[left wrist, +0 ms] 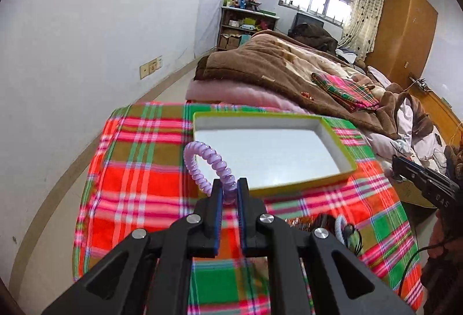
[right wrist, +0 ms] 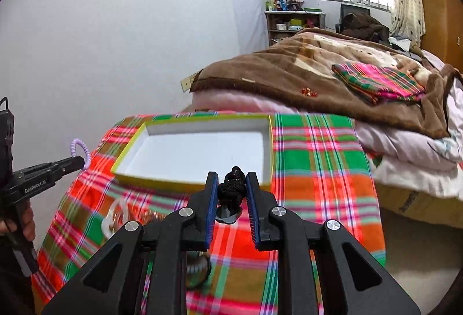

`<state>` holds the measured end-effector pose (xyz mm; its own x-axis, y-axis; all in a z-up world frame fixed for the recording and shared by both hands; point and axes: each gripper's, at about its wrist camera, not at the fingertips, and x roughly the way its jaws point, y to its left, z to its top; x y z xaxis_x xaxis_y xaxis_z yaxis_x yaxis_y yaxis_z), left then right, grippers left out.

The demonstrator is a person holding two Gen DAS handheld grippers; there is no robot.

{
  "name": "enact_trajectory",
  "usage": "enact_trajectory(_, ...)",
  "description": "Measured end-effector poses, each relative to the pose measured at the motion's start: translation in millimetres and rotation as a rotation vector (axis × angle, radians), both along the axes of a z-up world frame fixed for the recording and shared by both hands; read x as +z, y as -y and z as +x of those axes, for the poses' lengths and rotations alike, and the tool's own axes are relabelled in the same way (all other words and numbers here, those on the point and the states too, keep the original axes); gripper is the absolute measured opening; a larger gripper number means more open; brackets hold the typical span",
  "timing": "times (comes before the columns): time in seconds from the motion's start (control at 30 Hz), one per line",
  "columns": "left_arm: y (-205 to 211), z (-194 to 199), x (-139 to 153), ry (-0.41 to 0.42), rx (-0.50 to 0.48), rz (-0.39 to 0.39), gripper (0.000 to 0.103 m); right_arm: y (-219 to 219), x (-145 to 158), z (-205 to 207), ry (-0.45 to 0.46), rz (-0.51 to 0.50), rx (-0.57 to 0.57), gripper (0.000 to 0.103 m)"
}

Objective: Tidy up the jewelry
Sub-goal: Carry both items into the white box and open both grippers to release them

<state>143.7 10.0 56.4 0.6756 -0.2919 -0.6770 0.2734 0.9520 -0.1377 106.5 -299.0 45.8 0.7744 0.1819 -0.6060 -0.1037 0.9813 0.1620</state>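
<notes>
- presently, both grippers carry a piece and both face the same open box (left wrist: 332, 141), yellow-green outside, white inside, resting on the plaid cloth (left wrist: 139, 170) that covers the desk.
- left gripper (left wrist: 230, 193): clenched on a lilac spiral hair tie (left wrist: 207, 161). the loop stands up out of the fingertips and leans left; in the left wrist view it hangs over the box's near-left corner, above the rim, not touching it.
- right gripper (right wrist: 232, 190): jaws closed around a black knotted cord piece (right wrist: 231, 187), with a grey flat pendant-like part (right wrist: 227, 217) hanging below. cannot tell whether cord and pendant are one item.
- key relation: the box lies straight ahead of both grippers, its long axis across the view. the right gripper's tips sit just short of the near wall, roughly mid-length; the left one comes in from the left end, seen in the right wrist view with the tie beside that end of the box.
- judgement: the left piece looks nearer to a drop, being already over the corner; the right needs a short forward carry over the near wall.
- box interior appears bare, so the sorting is likely at an early stage.
- more small items (right wrist: 115, 219) lie on the cloth near the grippers, blurred; kind unclear.
- risk: the springy tie may bounce off the rim if released too near the corner.
</notes>
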Motion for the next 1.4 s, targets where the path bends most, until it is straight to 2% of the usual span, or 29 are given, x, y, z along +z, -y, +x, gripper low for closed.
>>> enact_trajectory(0.17, 14, 28, 0, -0.012, -0.033, -0.015, 0.01, 1, -1, 42, -0.018, -0.007, 0.013, 0.02)
enact_trajectory(0.4, 33, 65, -15, -0.046, -0.059, 0.018, 0.01, 3, -23, 100, -0.091, 0.019, 0.053, 0.02)
enact_trajectory(0.77, 47, 105, -45, -0.11, -0.061, 0.054, 0.01, -3, -53, 159, -0.161, -0.019, 0.054, 0.02)
enact_trajectory(0.97, 53, 117, -55, -0.13, -0.06, 0.095, 0.01, -4, -64, 177, -0.186, -0.035, 0.046, 0.02)
enact_trajectory(1.4, 54, 124, -65, -0.16, -0.069, 0.111, 0.011, -8, -73, 192, -0.199, -0.083, 0.044, 0.02)
